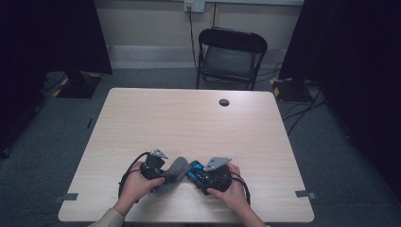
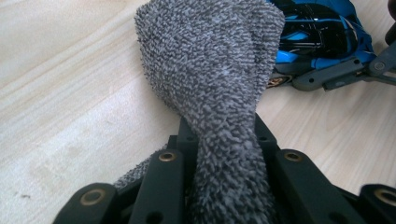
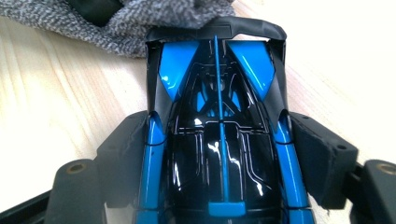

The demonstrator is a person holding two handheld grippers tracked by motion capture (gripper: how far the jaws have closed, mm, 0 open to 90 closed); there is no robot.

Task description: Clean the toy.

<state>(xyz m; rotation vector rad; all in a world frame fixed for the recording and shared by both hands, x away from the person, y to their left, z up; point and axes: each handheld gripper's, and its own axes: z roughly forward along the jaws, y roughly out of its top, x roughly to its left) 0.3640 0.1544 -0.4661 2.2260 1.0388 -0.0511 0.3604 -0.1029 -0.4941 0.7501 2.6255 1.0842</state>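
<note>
The table is taking up the middle of the high view, and all the action is happening low in the frame, just below centre. The person is working a grey cloth against a blue and black toy car, so I'm reading this as a wipe-down in progress.

The car is sitting lower centre in the high view, slightly right of the cloth. In the right gripper view it's running up the middle of the frame with the cloth touching its far end at the top. The right gripper is pinching the car across its flanks, one pad on each side. That grip looks square, which is what you want: if it's skewed, the car is probably going to twist once the cloth pushes on it.

The left gripper is clamped tight on a bunched tail of the cloth, which is fanning out toward the top of the left gripper view with the car peeking out upper right.

My take: keep the car hand planted and let the cloth hand do the travelling, with short light strokes along the bodywork. Too much pressure could knock it out of the pads.
</note>
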